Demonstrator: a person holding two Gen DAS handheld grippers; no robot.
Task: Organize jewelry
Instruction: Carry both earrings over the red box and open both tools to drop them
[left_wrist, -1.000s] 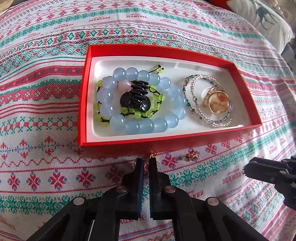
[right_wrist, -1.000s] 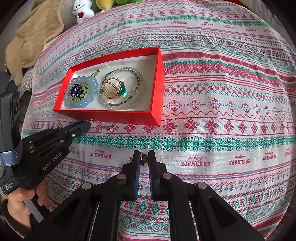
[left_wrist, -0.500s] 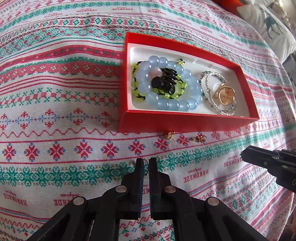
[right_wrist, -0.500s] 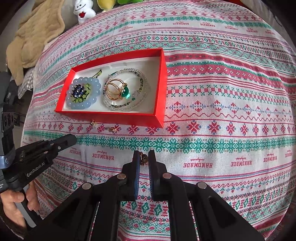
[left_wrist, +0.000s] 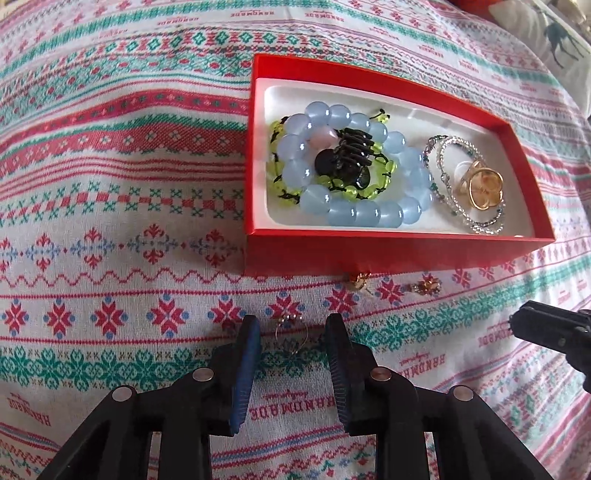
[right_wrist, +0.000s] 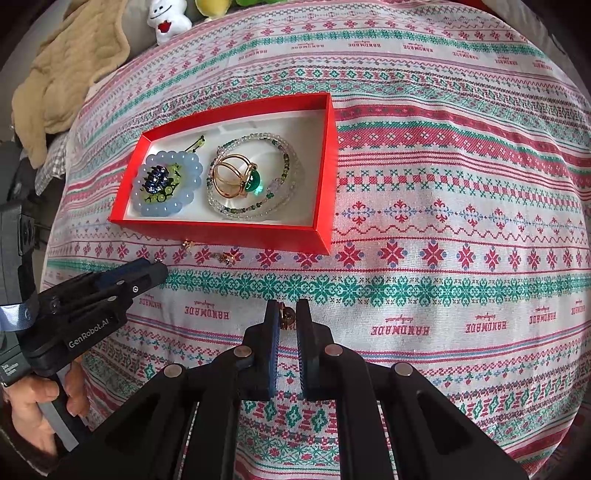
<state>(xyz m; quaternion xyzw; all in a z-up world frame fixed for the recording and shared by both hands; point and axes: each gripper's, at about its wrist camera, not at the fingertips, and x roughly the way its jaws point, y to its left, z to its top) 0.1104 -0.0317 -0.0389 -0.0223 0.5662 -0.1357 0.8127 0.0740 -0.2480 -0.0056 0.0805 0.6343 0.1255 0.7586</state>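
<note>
A red jewelry box (left_wrist: 399, 254) (right_wrist: 229, 236) holds a blue bead bracelet (left_wrist: 354, 214), a green bead bracelet, a black hair clip (left_wrist: 343, 158), clear bead bracelets (right_wrist: 255, 206) and a gold ring with a green stone (right_wrist: 251, 181). Two small gold earrings (left_wrist: 358, 282) (left_wrist: 428, 287) lie on the cloth in front of the box. My left gripper (left_wrist: 293, 332) is open, with a thin hoop earring (left_wrist: 291, 339) lying on the cloth between its fingers. My right gripper (right_wrist: 287, 317) is shut on a small gold earring (right_wrist: 286, 319).
The patterned red, green and white cloth (right_wrist: 443, 258) covers the whole surface. A beige blanket (right_wrist: 66, 74) and a white plush toy (right_wrist: 166, 18) lie at the far left edge. A pillow (left_wrist: 554, 40) lies at the far right.
My left gripper has opened and let the hoop earring down onto the cloth, left of the box front. My right gripper stays shut on its earring.
</note>
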